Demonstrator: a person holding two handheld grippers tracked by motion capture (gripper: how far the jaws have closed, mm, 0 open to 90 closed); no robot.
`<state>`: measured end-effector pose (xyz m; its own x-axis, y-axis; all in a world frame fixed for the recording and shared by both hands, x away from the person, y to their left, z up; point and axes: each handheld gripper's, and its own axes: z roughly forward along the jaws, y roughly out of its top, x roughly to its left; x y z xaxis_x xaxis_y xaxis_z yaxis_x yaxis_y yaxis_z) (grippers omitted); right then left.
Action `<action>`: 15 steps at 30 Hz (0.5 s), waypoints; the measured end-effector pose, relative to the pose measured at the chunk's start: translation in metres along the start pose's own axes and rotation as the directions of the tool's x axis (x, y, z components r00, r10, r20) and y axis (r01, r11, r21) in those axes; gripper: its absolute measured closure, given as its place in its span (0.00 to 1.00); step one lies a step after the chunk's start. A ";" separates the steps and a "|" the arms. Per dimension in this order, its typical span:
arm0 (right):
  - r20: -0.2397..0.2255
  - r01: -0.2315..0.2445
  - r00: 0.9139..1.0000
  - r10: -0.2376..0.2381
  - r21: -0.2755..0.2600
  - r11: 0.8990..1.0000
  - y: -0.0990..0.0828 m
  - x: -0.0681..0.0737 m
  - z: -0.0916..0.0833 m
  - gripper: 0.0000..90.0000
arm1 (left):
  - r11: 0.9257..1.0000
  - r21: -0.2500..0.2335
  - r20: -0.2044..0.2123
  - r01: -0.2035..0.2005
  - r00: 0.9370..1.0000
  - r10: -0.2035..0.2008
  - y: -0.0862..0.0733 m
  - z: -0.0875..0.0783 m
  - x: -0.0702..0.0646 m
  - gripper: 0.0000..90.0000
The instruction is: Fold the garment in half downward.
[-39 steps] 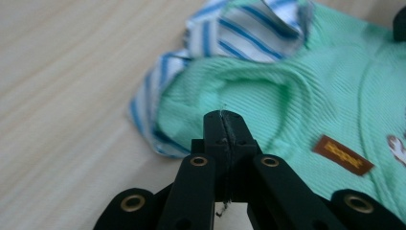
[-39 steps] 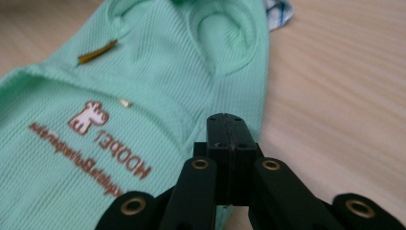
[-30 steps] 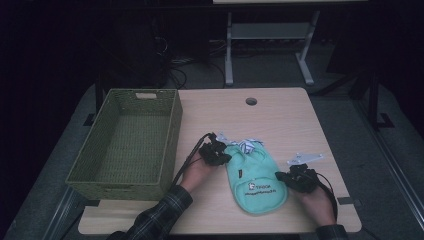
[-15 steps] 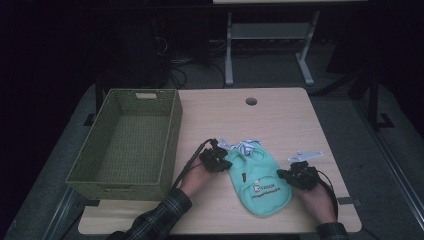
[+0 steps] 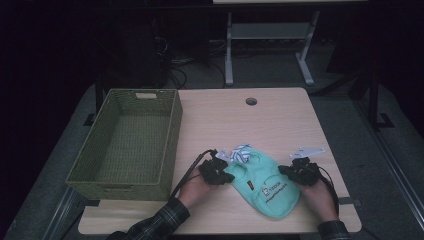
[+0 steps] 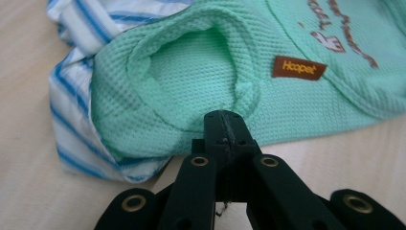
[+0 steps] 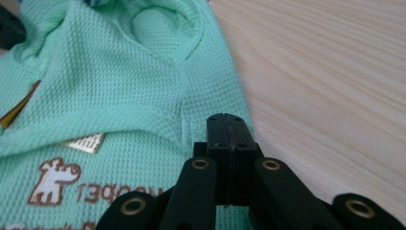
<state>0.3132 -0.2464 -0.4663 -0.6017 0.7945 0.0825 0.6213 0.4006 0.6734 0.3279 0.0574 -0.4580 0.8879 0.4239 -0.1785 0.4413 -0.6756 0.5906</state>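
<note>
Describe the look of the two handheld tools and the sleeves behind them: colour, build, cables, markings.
Both the left tool and right tool are matte black, with two flat jaws on splayed linkage arms fixed by brass-ringed pivots. No lettering visible on either. A black cable trails from the left one; another runs from the right. A pale grey three-cornered plate sits by the right tool. The left sleeve is dark plaid; the right cuff looks dark too.

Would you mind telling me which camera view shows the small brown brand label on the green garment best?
The left gripper view: the brown label sits sharp and square-on there, its lettering legible on the green garment. The high view gives it as a tiny dark speck. The right gripper view catches just its edge at the left border.
</note>
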 end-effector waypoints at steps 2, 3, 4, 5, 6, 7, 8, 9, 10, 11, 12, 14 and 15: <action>0.000 -0.001 1.000 0.001 0.001 1.000 0.000 0.000 0.000 1.00 | 1.000 -0.008 -0.001 0.002 1.000 -0.002 0.000 -0.001 0.000 1.00; 0.000 0.001 1.000 -0.001 0.000 1.000 0.000 0.000 0.000 1.00 | 1.000 -0.011 0.001 0.001 1.000 -0.001 0.001 -0.003 0.001 0.99; -0.001 0.004 1.000 -0.004 -0.001 1.000 0.000 0.000 0.000 1.00 | 1.000 -0.025 0.003 0.011 1.000 -0.011 0.001 -0.004 0.001 0.99; -0.002 0.004 1.000 -0.004 -0.001 1.000 0.000 0.000 0.000 1.00 | 0.999 -0.034 0.001 0.009 1.000 -0.009 0.002 -0.007 0.003 0.99; -0.003 0.005 1.000 -0.005 0.000 1.000 0.000 0.000 -0.001 1.00 | 0.999 -0.042 -0.003 0.014 1.000 -0.014 0.002 -0.009 0.003 0.98; -0.005 0.006 1.000 -0.006 -0.001 1.000 -0.001 -0.001 -0.001 1.00 | 0.998 -0.052 -0.010 0.018 1.000 -0.019 0.002 -0.011 0.004 0.97; -0.007 0.004 1.000 -0.004 -0.001 1.000 -0.001 -0.001 -0.001 1.00 | 0.998 -0.054 -0.023 0.009 1.000 -0.011 0.003 -0.015 0.006 0.96; -0.010 -0.003 1.000 0.003 -0.001 1.000 -0.001 -0.001 -0.001 1.00 | 0.998 -0.064 -0.029 0.015 0.999 -0.016 0.003 -0.016 0.006 0.95; -0.011 -0.003 1.000 0.003 -0.003 1.000 -0.001 -0.001 -0.002 1.00 | 0.998 -0.068 -0.033 0.014 0.999 -0.016 0.004 -0.019 0.008 0.94; -0.012 -0.004 1.000 0.003 -0.006 1.000 -0.001 -0.001 -0.002 1.00 | 0.997 -0.079 -0.040 0.022 0.999 -0.025 0.004 -0.020 0.008 0.92; -0.013 -0.006 1.000 0.005 -0.011 1.000 -0.001 0.000 -0.004 1.00 | 0.995 -0.091 -0.045 0.027 0.998 -0.031 0.004 -0.022 0.009 0.90; -0.021 -0.009 1.000 0.008 -0.021 1.000 0.000 0.002 -0.006 1.00 | 0.995 -0.095 -0.057 0.027 0.998 -0.033 0.004 -0.025 0.012 0.87; -0.024 -0.007 1.000 0.006 -0.029 1.000 0.000 0.003 -0.007 1.00 | 0.995 -0.099 -0.068 0.028 0.997 -0.034 0.004 -0.025 0.013 0.86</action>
<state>0.3078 -0.2474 -0.4609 -0.6096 0.7857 0.1046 0.6106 0.3814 0.6941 0.3380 0.0760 -0.4383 0.8615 0.4866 -0.1451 0.4505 -0.6004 0.6608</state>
